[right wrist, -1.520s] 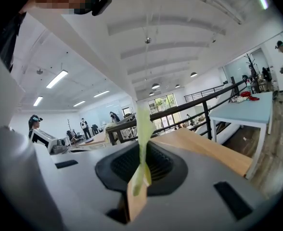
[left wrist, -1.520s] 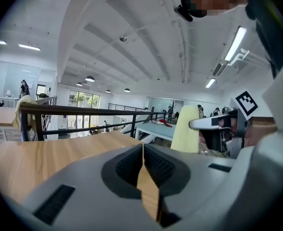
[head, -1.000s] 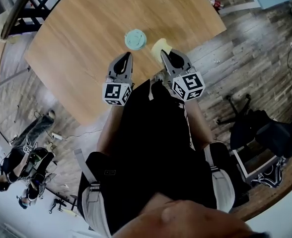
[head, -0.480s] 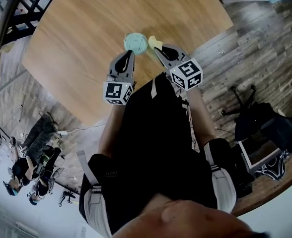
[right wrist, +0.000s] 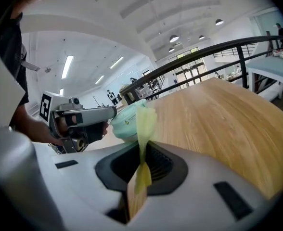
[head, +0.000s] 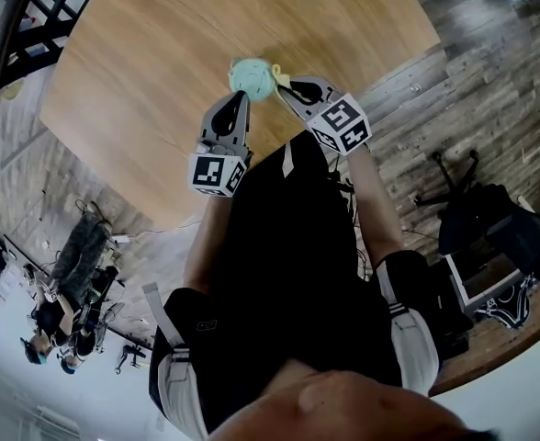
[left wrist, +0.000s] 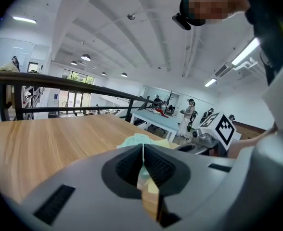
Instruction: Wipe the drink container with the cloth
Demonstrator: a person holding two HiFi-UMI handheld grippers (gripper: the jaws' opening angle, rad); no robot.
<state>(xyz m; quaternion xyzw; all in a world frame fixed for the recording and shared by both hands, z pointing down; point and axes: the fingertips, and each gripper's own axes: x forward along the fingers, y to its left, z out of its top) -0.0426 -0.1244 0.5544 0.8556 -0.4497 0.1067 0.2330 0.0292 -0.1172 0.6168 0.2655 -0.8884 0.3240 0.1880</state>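
Yellow cloth (right wrist: 145, 121) against the mint-green drink container (right wrist: 124, 122) at the wooden worktop's (head: 151, 58) near edge.
The right claw (right wrist: 142, 152) pinches the cloth, which rises from its jaws and touches the container's side. The left claw (left wrist: 143, 150) is pressed together with nothing between its jaws, its tip just beside the container's other side.

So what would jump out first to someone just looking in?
The yellow cloth, pinched in the right claw, sits up against the mint drink container by the near edge of the wooden table. The left claw, shut, points at the container from its other side.
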